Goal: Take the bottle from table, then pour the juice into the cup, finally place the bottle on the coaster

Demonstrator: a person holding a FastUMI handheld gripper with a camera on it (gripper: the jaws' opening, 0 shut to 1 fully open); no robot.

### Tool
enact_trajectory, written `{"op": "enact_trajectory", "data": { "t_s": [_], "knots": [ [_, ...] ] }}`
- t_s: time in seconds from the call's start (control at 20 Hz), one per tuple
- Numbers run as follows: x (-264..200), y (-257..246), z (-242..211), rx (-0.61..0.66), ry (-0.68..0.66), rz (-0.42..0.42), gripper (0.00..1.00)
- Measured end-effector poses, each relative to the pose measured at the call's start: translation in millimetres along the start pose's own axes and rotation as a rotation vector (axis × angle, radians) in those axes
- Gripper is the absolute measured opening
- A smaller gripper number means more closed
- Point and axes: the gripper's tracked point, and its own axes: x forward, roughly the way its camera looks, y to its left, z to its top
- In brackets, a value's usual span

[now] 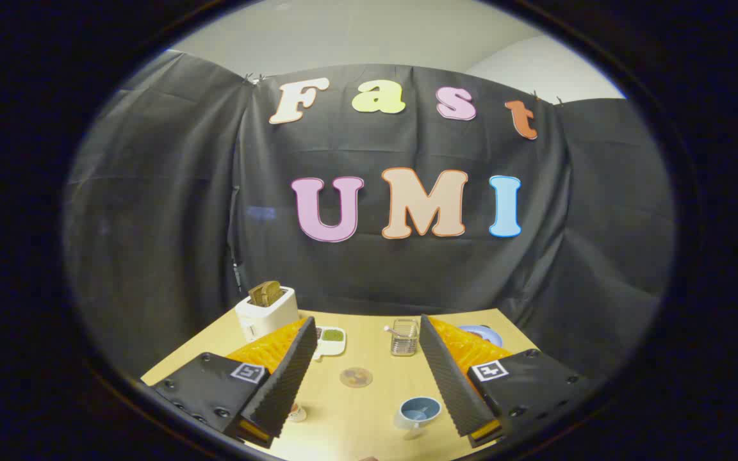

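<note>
The bottle stood on the table, and we could see only a small part of it, near the left finger's tip and mostly hidden behind that finger. We saw the gripper held above the table with its two fingers spread wide apart and nothing between them, so it gripped nothing. The cup sat on the near part of the table, just left of the right finger and between the two fingers, and its inside looked blue. The coaster, a small round disc, lay flat on the table between the fingers, a little farther away than the cup and to its left. Beyond it, farther back, we saw a small wire basket standing upright close to the right finger's far end. A white dish with something green in it lay near the left finger's far end. At the far left corner of the table stood a white toaster with a slice of bread sticking up from it. On the far right, behind the right finger, we saw a plate partly hidden.
</note>
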Motion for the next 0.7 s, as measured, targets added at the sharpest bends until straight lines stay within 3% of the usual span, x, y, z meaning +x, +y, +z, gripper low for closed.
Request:
{"op": "enact_trajectory", "data": {
  "t_s": [0.7],
  "knots": [
    [15.3,47.7,2.8,0.021,0.003,-0.050,1.00]
  ]
}}
